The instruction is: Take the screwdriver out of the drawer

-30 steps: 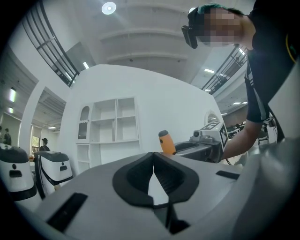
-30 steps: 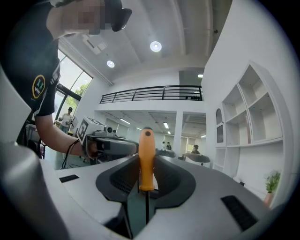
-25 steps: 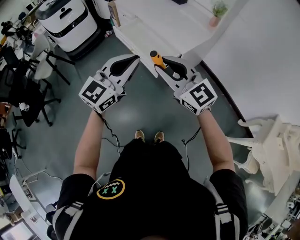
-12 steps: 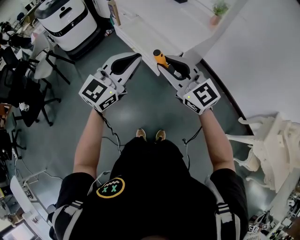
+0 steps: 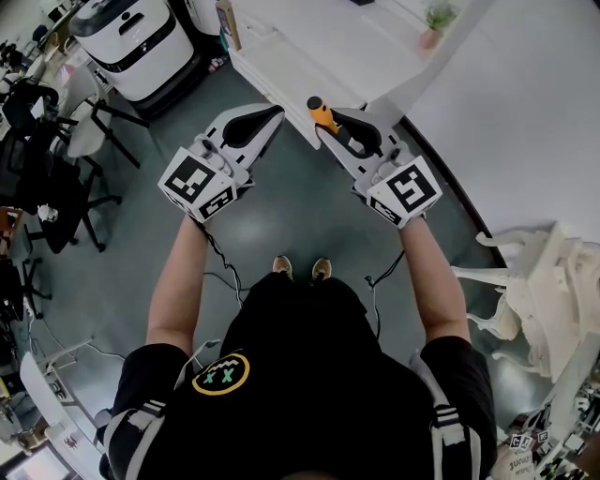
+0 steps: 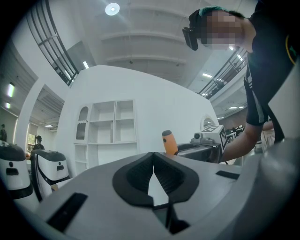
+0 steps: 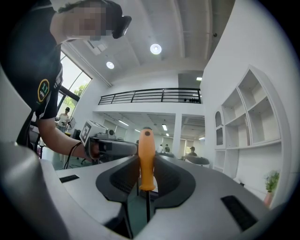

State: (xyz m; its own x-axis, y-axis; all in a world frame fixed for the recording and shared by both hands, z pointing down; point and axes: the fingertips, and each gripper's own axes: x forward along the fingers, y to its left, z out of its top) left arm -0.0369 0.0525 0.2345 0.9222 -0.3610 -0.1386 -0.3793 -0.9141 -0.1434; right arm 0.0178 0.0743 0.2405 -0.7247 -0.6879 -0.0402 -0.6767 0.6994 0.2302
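The screwdriver (image 5: pixel 322 114) has an orange handle and a thin dark shaft. My right gripper (image 5: pixel 330 124) is shut on it, and the handle sticks out past the fingertips. In the right gripper view the handle (image 7: pixel 146 159) stands upright between the dark pads, with the shaft running down into the gap. My left gripper (image 5: pixel 270 116) is held beside it at the same height, shut on nothing, its pads meeting at the tips (image 6: pixel 153 153). The left gripper view shows the orange handle (image 6: pixel 169 142) just to its right. Both grippers hang over the floor in front of a white cabinet (image 5: pixel 281 70).
A white shelving unit (image 6: pixel 112 124) stands against the wall ahead. A white wheeled machine (image 5: pixel 131 37) is at the upper left, with office chairs (image 5: pixel 56 159) along the left. White furniture parts (image 5: pixel 553 300) lie at the right. A small potted plant (image 5: pixel 436 23) sits on the cabinet.
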